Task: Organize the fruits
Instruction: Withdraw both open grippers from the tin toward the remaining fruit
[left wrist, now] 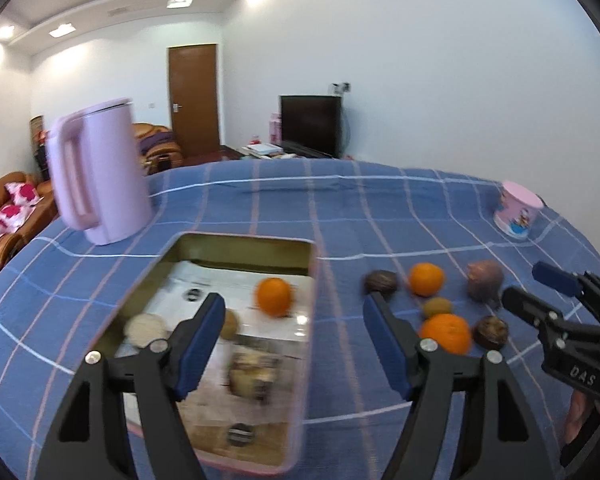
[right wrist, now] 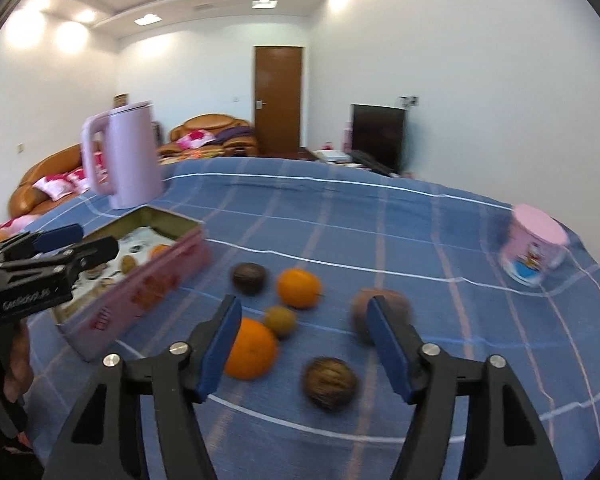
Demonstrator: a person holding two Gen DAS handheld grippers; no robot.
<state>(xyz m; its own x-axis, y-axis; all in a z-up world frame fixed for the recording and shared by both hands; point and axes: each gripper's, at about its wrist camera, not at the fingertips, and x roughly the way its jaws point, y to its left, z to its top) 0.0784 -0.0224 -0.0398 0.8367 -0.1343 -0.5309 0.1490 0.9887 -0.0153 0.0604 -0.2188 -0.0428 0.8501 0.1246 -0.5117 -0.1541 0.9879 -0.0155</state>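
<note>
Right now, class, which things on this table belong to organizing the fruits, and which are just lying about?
Belongs to the job:
pink tin box
orange in the box
two oranges on the cloth
small green fruit
dark round fruits
left gripper
right gripper

Just lying about:
pink kettle
pink cup

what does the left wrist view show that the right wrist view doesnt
Only the left wrist view looks down into the pink tin, showing its paper lining and a blurred pale fruit at the near end. Only the right wrist view shows the tin's pink outer side wall. Both share the orange in the tin, two oranges on the tablecloth, the pink kettle, the pink cup, and both open grippers, left and right.
</note>
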